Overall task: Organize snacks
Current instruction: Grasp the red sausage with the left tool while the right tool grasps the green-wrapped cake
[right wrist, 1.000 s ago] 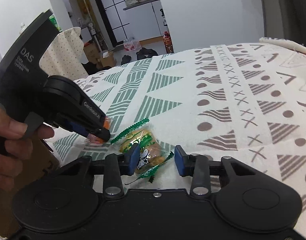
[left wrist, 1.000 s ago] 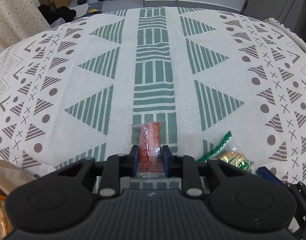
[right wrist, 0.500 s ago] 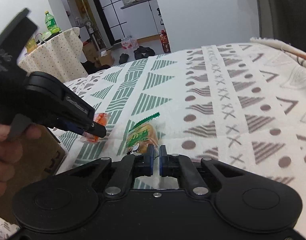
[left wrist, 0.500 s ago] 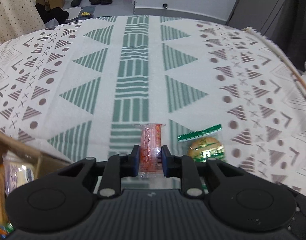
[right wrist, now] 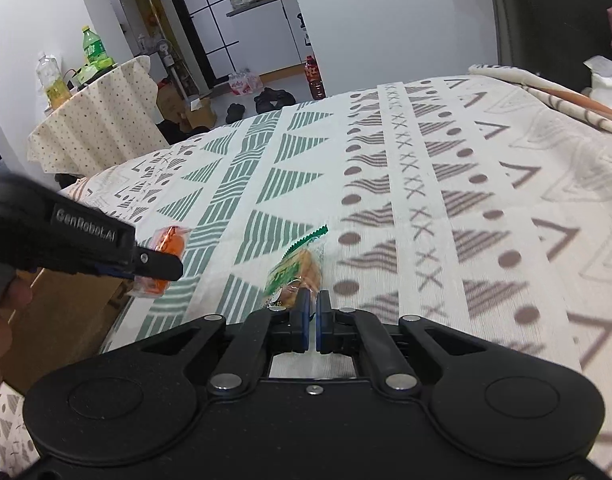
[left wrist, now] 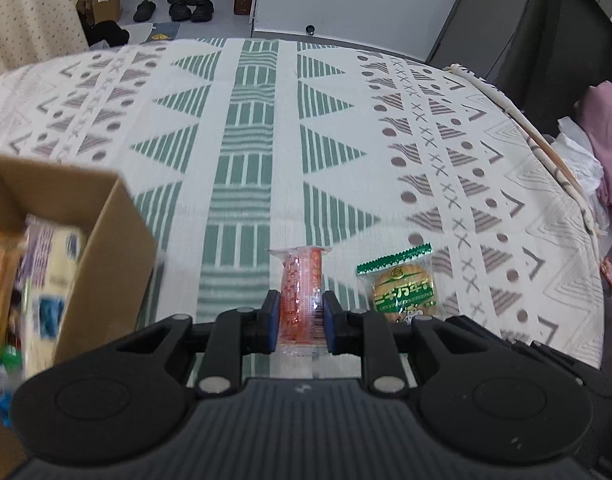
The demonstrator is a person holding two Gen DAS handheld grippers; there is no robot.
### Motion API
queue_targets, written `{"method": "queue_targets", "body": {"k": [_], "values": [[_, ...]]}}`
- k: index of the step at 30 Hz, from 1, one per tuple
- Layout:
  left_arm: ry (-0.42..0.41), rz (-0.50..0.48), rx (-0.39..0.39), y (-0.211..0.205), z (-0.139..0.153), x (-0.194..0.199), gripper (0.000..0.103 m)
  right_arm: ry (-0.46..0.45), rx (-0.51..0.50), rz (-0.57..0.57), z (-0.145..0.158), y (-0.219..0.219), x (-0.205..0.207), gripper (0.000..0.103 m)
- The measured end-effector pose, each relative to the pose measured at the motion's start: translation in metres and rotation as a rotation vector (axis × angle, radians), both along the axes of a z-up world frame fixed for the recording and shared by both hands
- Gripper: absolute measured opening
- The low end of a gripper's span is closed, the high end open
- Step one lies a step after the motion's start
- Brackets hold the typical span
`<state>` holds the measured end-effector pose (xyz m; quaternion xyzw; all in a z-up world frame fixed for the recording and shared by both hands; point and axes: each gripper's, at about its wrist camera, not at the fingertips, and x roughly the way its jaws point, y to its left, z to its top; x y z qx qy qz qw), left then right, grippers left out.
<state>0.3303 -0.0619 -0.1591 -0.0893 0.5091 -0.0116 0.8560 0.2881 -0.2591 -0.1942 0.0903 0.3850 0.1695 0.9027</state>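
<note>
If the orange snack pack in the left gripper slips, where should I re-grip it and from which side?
Take the orange snack pack across its narrow middle, as the left gripper does now, coming in along its length from the near end. It is a long, slim tube, so the pads span its short width. The flat crimped seal at its far end looks thin and likely slippery.

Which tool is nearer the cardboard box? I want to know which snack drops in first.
Left. The left tool, holding the orange snack, is just beside the cardboard box; the right tool, pinching the green-wrapped cake, is farther out.
</note>
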Motion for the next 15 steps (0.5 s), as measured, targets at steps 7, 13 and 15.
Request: {"method": "queue_targets", "body": {"k": [7, 13, 15], "values": [[0.012, 0.018, -0.031, 0.010, -0.004, -0.038, 0.021, 0.046, -0.038, -0.005, 0.005, 0.002, -0.025, 0.003], [-0.011, 0.022, -0.037, 0.010, -0.003, -0.046, 0.021, 0.058, -0.092, -0.034, 0.010, 0.002, -0.039, 0.003], [-0.011, 0.019, -0.039, 0.011, -0.004, -0.047, 0.021, 0.069, -0.110, -0.051, 0.010, 0.003, -0.037, 0.006]]}}
